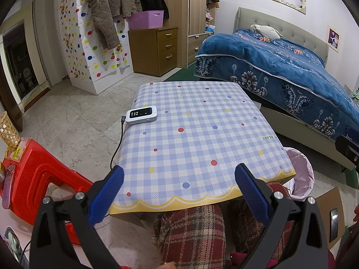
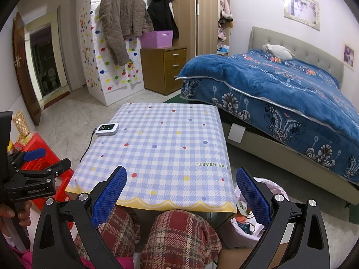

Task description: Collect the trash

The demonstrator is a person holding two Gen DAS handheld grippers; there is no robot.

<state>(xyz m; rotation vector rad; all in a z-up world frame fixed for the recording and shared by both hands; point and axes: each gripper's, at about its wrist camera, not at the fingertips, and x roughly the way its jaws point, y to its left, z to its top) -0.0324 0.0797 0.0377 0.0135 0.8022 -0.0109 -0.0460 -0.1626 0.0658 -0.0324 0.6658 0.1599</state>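
Apparently no trash lay on table [image 2: 157,148]; lined bin [image 2: 244,219] sat low right, nearer right gripper [image 2: 180,190]; left gripper [image 1: 179,190] farther; both spread, empty.

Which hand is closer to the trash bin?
Right, probably. The bin sits at the table's right near corner, just under the right gripper. The left gripper sees it off to its right. Both are open and empty.

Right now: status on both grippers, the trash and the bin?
Left gripper open, empty; right gripper open, empty. No loose trash seen on the table; only a small white device there. Lined bin at table's right, holds trash. Nothing blocking.
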